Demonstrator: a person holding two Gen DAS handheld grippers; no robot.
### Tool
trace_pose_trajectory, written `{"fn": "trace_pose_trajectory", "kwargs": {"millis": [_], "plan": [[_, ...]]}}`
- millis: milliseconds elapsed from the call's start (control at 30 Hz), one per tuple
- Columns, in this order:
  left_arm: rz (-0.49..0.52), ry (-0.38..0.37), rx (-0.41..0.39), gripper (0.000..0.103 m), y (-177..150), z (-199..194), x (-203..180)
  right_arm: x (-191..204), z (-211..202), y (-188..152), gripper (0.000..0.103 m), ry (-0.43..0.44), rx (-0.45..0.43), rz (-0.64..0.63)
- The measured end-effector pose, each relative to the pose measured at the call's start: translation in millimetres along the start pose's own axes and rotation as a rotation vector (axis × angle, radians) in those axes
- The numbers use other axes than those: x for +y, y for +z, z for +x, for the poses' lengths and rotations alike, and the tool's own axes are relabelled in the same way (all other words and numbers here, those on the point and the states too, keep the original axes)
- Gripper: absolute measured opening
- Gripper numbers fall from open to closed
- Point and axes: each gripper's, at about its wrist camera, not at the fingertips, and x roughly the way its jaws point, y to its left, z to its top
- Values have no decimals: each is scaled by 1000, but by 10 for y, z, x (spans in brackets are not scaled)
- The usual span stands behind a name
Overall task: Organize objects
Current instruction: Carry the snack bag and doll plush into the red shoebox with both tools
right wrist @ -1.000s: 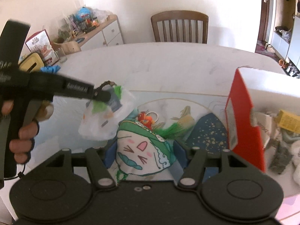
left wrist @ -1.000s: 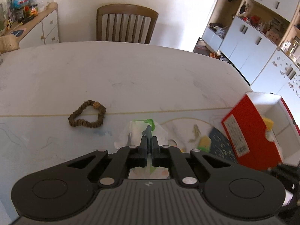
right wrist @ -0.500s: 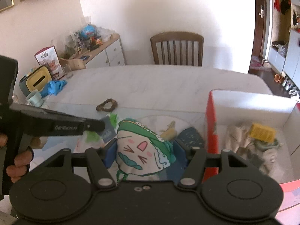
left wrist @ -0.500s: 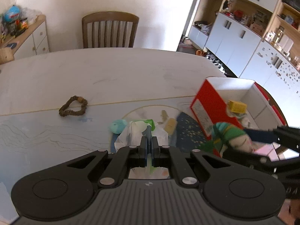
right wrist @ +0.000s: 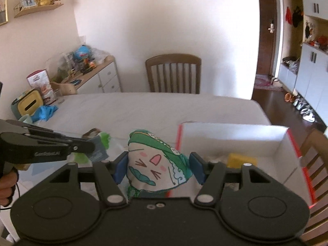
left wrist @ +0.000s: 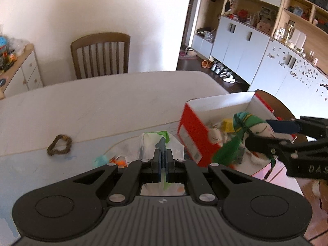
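Right gripper (right wrist: 157, 167) clamps the cat-face pouch (right wrist: 155, 164) above the near wall of the red box (right wrist: 231, 132); left gripper (left wrist: 163, 160) is pinched tight on a clear plastic bag (left wrist: 149, 143).
Risk: the 2 soft loads may snag the box wall or each other, or the thin film may slip free. Pouch: cream fabric, green hood, drawn whiskers, pink cheeks.

Both wrist views look down-forward, close — sharing the table (left wrist: 123, 94) and chair (right wrist: 173, 72).
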Motion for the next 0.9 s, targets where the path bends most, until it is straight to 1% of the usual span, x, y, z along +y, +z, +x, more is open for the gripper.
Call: {"fn": "trace_pose_trajectory", "kwargs": {"millis": [467,700,900], "plan": [[89,-35,-19,4,448,323,-881,-919,-129,119,62,-107,-49,-7],[125,-56,1,4,553,590,-1319,-1301,-74,54,62,-147,-34,-11],[168,-55,39,4,526,859,-1630,-1560,85,-96,62,-178,17,-4]]}}
